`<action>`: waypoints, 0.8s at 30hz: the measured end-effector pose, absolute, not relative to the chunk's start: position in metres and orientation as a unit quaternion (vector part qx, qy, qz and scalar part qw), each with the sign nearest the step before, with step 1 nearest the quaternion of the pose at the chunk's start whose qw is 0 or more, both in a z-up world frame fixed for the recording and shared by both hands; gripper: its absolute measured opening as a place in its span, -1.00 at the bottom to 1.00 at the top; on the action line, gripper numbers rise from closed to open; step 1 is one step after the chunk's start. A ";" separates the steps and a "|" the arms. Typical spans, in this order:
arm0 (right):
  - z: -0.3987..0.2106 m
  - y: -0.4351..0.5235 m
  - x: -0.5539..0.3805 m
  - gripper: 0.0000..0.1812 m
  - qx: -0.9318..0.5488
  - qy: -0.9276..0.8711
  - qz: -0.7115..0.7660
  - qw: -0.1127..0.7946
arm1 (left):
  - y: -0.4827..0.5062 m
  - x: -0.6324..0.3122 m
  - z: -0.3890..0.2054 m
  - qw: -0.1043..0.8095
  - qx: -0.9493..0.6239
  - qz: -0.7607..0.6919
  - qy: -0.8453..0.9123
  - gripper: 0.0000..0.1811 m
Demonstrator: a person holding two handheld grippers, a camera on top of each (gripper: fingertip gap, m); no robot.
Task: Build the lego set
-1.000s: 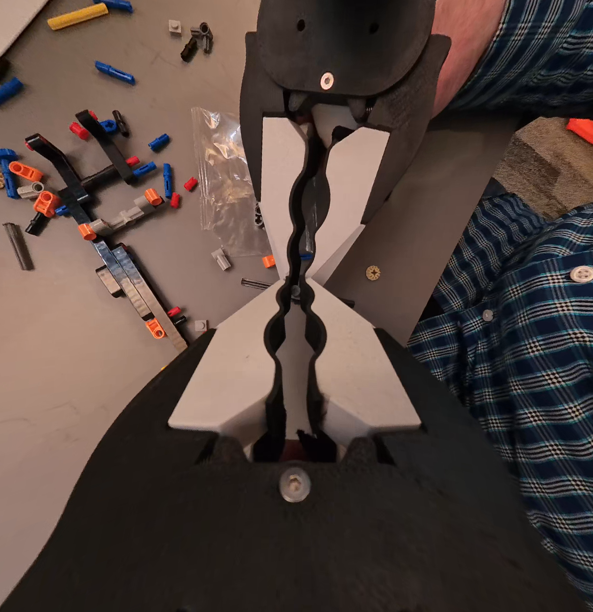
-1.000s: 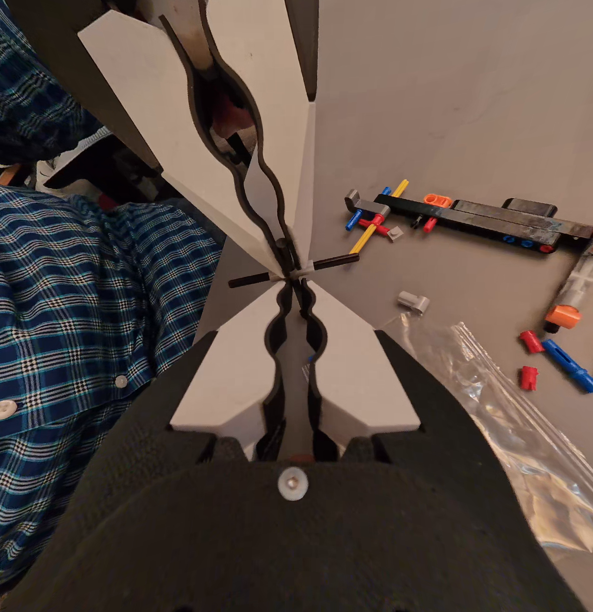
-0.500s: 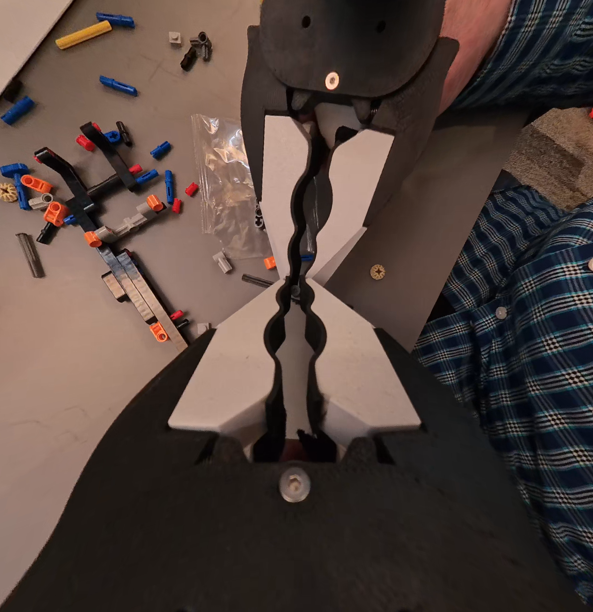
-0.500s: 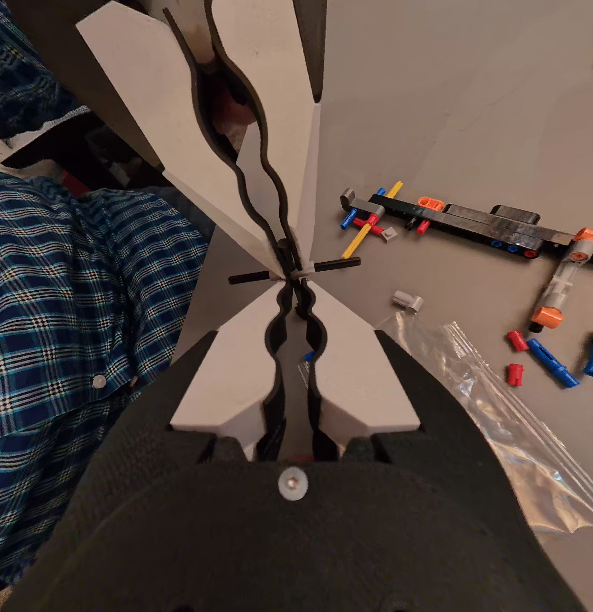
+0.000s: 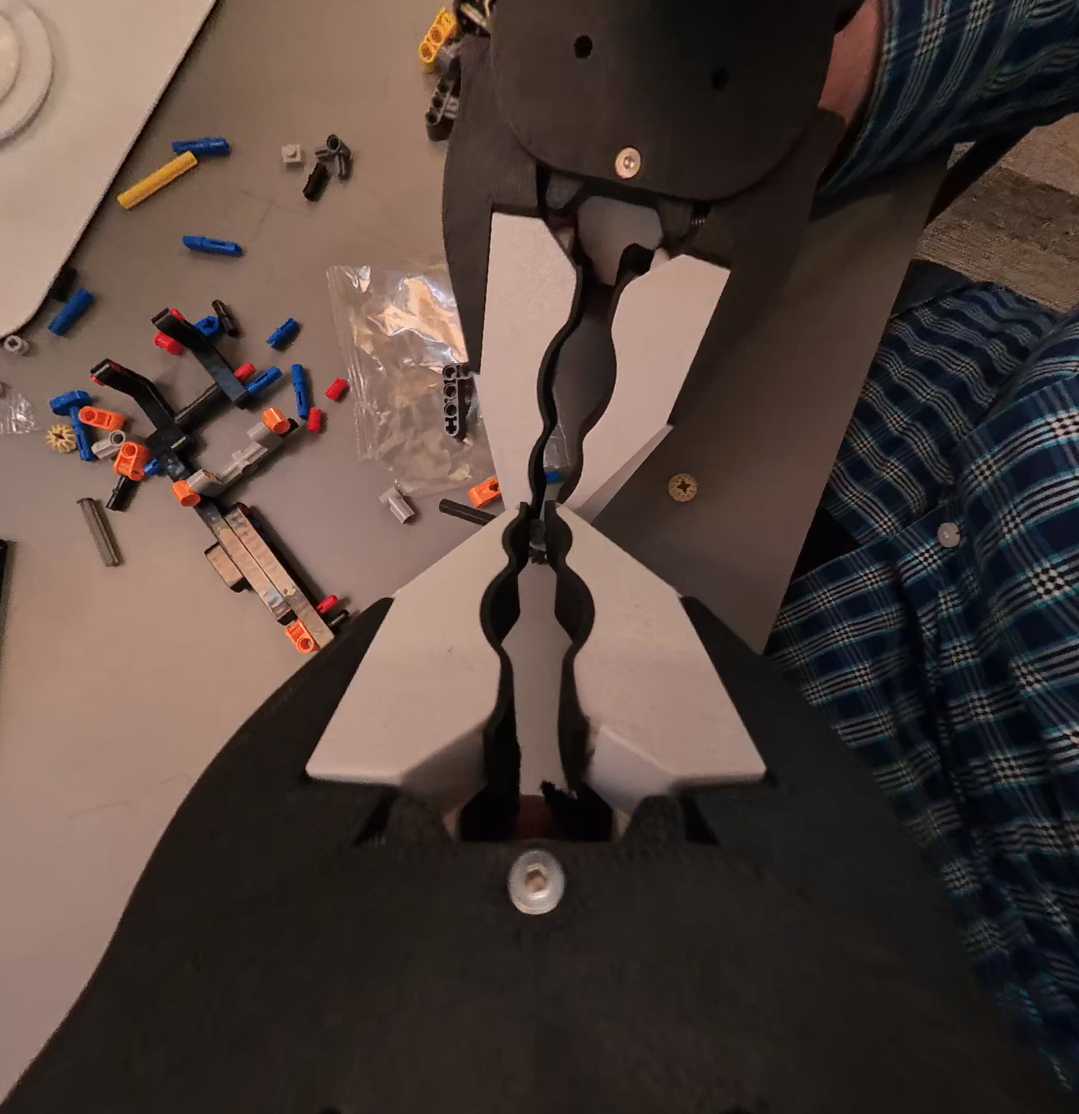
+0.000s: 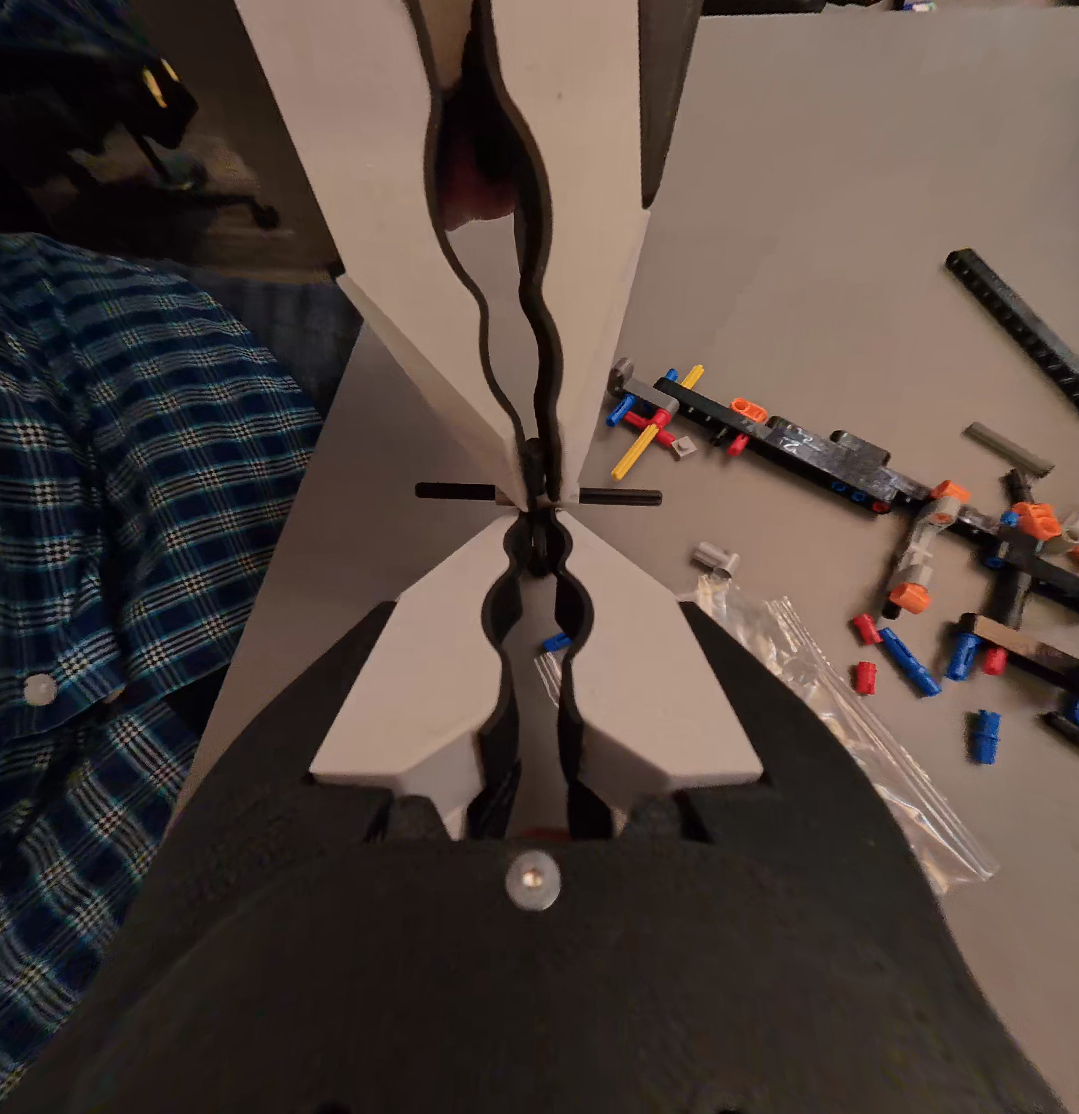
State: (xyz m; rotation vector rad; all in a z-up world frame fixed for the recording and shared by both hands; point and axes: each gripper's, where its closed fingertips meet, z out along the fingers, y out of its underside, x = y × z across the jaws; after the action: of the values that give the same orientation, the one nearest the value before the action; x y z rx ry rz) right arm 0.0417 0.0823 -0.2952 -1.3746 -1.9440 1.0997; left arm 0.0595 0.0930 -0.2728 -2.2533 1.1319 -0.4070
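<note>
My two grippers meet tip to tip above the table's near edge. In the right wrist view my right gripper [image 6: 536, 525] is shut on a small black piece [image 6: 537, 550]. My left gripper [image 6: 534, 482] comes in from the top. It is shut at the middle of a black axle [image 6: 621, 498] that lies crosswise between the tips. A light grey sleeve [image 6: 562, 500] sits on the axle. In the left wrist view my left gripper [image 5: 537, 531] is shut, the right gripper [image 5: 542, 495] faces it, and one axle end [image 5: 465, 512] sticks out to the left.
A part-built black beam assembly [image 5: 260, 566] [image 6: 826, 458] lies among loose blue, red and orange pins. A clear bag [image 5: 404, 386] [image 6: 826, 693] lies nearby. A white board [image 5: 55, 151] is at the far left. A long black beam [image 6: 1019, 325] lies apart. A person's plaid shirt [image 5: 947, 603] [image 6: 103, 482] is beyond the table edge [image 5: 826, 482]. Less than 4 cm separates the two grippers' tips.
Both grippers stayed shut and tip to tip. They rose a little from the table. The left gripper swung more in line with the right one, and the axle levelled in the right wrist view.
</note>
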 end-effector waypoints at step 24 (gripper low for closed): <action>-0.298 0.081 0.042 -0.99 -0.491 -0.728 0.357 0.318 | 0.087 0.063 -0.275 0.300 -0.816 -0.154 0.468 -0.98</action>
State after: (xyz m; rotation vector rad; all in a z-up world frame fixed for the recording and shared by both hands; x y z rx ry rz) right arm 0.0424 0.0809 -0.2977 -1.2923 -1.9141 0.9402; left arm 0.0626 0.0870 -0.2750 -2.1666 1.2433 -0.4097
